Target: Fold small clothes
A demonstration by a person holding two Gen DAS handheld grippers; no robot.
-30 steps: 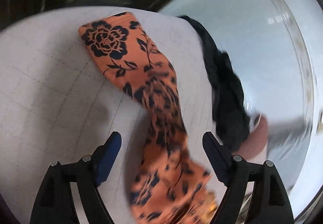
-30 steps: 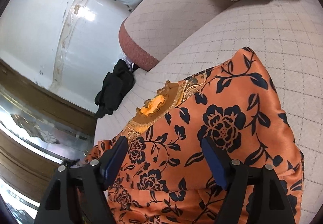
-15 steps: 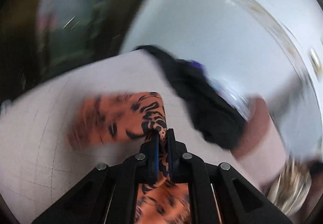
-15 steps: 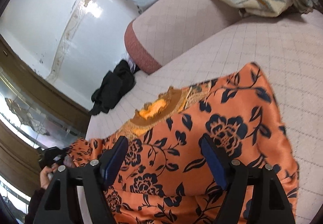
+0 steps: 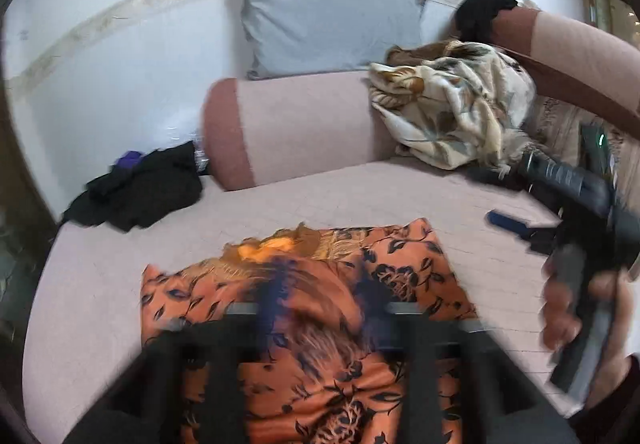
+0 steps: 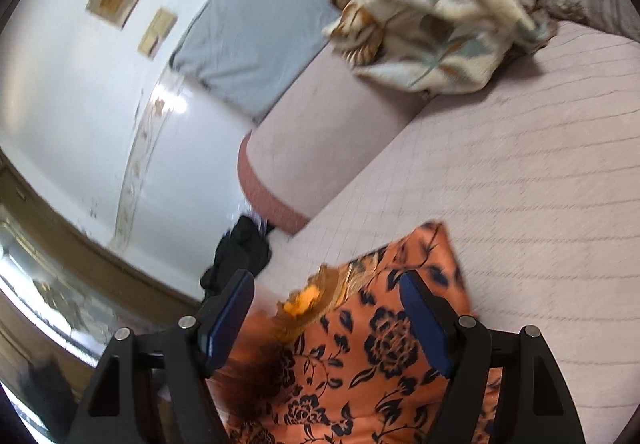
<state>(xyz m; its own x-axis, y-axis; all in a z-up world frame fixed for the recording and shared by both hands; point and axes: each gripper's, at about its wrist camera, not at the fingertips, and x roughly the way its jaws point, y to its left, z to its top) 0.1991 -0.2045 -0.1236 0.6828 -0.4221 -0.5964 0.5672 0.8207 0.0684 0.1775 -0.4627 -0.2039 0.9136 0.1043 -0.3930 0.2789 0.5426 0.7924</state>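
Folding an orange floral garment (image 5: 320,324) on the pink quilted mattress (image 5: 360,195), sitting about mid-fold with one side already laid over so the gold embroidered neckline (image 6: 308,296) is showing near the top edge. Left claw (image 5: 320,308) opening right now, blurry from moving, hovering over the cloth with nothing pinched between the pads as far as can be told. Right claw (image 6: 326,328) also easing open, jaws spread wide above the garment's near edge, gripping nothing; seen from the left view it's off to the side in a hand (image 5: 580,308). Probably between folds, just after dropping a flap. Next bit likely needing both claws down on the near edge or a side, pinching only the top layers and carrying them across without dragging the slippery satin. Black clothes (image 5: 136,191), bolster (image 5: 296,131) and crumpled floral blanket (image 5: 452,103) sitting well clear at the back.
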